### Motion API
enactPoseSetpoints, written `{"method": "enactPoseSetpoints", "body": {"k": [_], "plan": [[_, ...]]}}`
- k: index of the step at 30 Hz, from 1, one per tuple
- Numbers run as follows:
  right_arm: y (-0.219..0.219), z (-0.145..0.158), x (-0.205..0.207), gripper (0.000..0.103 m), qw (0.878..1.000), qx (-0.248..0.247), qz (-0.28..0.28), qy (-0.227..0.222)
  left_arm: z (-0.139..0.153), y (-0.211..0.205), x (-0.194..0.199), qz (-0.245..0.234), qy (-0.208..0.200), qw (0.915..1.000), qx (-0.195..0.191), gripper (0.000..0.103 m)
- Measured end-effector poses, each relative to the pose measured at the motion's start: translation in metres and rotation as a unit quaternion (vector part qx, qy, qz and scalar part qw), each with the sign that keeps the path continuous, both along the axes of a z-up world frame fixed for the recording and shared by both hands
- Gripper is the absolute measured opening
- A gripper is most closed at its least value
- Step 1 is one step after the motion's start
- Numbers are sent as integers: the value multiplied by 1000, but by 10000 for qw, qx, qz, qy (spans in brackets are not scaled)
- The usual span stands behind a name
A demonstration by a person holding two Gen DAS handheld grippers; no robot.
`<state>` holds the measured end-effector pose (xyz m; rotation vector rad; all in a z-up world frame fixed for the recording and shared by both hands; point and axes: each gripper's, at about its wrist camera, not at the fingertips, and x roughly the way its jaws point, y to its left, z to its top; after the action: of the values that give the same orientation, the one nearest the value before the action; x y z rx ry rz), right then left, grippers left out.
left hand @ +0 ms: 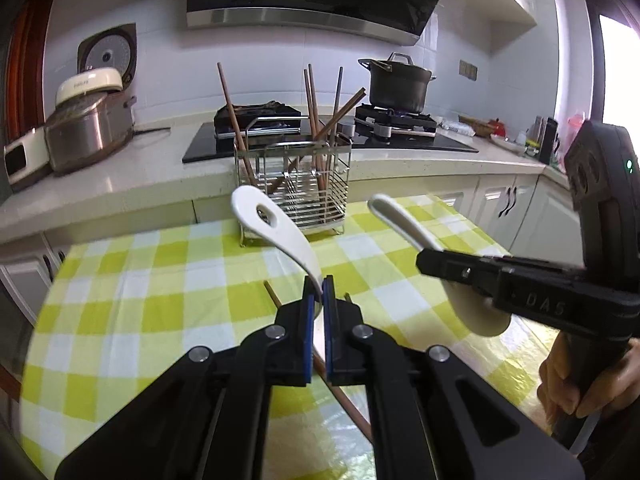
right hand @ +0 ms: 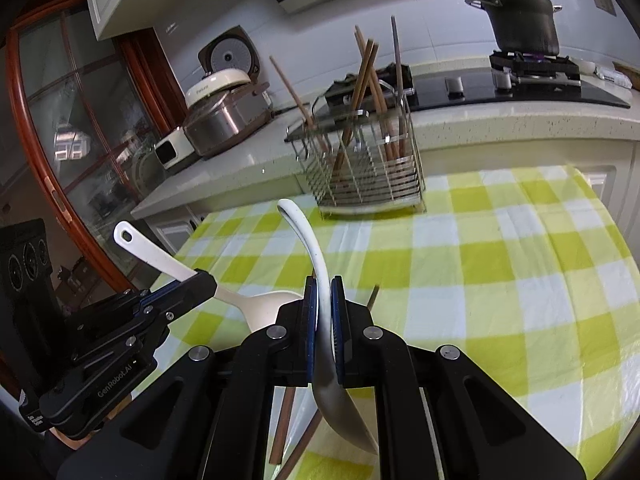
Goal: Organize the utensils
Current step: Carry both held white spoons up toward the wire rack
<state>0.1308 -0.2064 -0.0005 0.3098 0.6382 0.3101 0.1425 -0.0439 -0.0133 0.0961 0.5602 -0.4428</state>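
Ahead of each hand-held gripper, the checked worktop (left hand: 160, 288) lies open. Beyond it, the wire caddy (left hand: 294, 184) bristles with upright chopsticks (left hand: 314, 112), crowding its top.

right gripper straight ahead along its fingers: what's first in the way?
Probably the checked tablecloth short of the wire caddy. The right gripper points slightly down, holding a white spoon; depth is unclear, so the caddy could come first.

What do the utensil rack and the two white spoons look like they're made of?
Utensil rack: shiny metal wire, likely stainless steel, given its bright reflections. Spoon with the hole: matte white, probably plastic. Curved spoon: glossy white with highlights, possibly ceramic or melamine.
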Motion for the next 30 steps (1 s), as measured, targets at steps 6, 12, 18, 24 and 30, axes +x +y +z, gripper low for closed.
{"method": "enactPoseSetpoints", "body": {"k": [6,12,18,24,30], "plan": [[-19,16,26,9,9990,401,-84,-176,23,-6,30,-61,108,9999,102,4],[-33,32,62,9,9975,603,-179,-333,44,-6,65,-24,163,9999,39,4],[-17,36,68,9,9989,-39,-256,-401,55,-13,72,-70,51,10000,12,4],[-6,22,61,9,9991,-75,-191,-379,44,-17,71,-133,114,9998,45,4],[9,5,58,7,9997,-168,-60,-195,33,-13,69,-83,189,9998,34,4]]}}
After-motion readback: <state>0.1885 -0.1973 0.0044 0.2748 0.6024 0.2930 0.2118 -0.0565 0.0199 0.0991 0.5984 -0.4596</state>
